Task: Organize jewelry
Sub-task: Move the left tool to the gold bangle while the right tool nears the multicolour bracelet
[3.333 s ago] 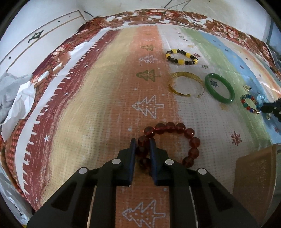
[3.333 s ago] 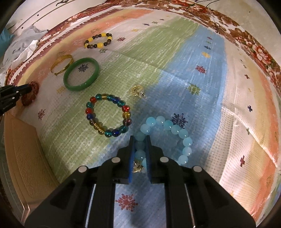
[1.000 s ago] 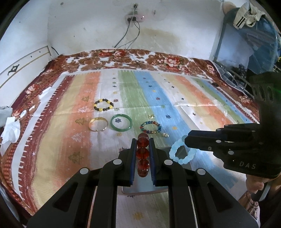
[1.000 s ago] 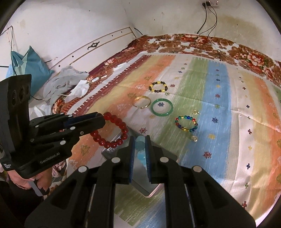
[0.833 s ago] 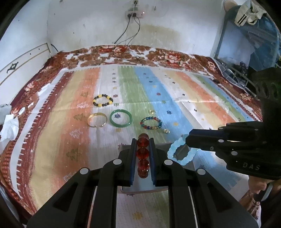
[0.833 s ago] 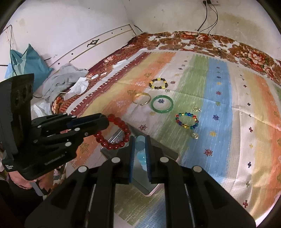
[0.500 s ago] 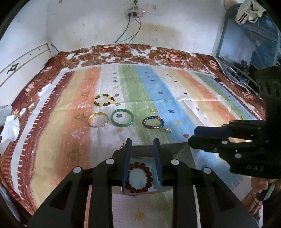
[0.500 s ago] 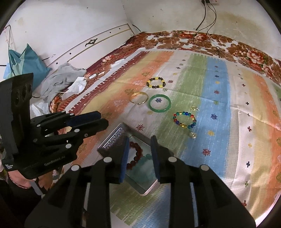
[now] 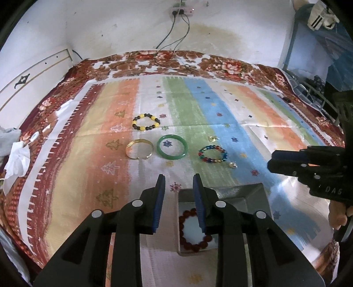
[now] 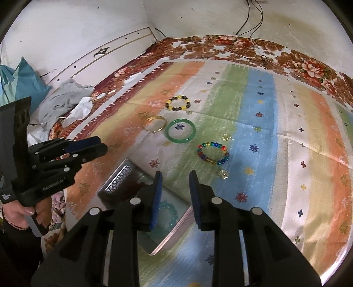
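An open metal box lies on the striped bedspread near me; it also shows in the right wrist view. A dark red bead bracelet lies inside it. A pale blue bead bracelet lies in it too. My left gripper is open and empty above the box's left edge. My right gripper is open and empty above the box. Farther out lie a yellow-and-black bracelet, a gold bangle, a green bangle and a multicolour bead bracelet.
Two small gold pieces lie by the multicolour bracelet. Crumpled cloth and tissue sit at the bed's left edge. A wall with a socket and cables stands behind the bed.
Both grippers opened and dropped their bracelets into the box: the red one from the left, the pale blue one from the right. Since then, both have opened wider.
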A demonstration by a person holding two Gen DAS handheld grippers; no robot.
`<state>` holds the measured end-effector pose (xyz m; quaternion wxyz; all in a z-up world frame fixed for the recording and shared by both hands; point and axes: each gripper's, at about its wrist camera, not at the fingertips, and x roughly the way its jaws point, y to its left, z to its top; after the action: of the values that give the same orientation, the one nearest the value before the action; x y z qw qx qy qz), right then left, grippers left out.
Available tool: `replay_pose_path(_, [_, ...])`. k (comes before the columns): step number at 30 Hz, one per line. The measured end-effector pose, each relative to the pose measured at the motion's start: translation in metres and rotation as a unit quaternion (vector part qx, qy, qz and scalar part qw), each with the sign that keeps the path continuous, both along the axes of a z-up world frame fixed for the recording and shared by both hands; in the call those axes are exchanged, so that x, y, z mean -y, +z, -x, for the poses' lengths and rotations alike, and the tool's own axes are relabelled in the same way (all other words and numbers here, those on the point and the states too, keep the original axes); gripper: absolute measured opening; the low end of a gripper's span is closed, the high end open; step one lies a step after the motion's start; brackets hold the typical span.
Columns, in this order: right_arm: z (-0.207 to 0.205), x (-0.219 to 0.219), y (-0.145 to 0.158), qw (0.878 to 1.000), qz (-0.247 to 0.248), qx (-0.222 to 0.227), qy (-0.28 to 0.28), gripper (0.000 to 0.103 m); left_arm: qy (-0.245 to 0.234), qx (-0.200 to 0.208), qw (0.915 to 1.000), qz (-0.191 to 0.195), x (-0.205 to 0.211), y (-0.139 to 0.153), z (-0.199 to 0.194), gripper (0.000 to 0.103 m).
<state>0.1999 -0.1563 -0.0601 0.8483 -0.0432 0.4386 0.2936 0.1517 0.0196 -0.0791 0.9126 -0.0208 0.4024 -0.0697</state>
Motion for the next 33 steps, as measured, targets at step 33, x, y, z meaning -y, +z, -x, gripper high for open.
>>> replay_pose_path(33, [-0.123,-0.009,-0.069,0.996,0.062,-0.051,-0.041,0.033,0.058,-0.072,0.9956,-0.013,-0.046,-0.073,-0.117,0.03])
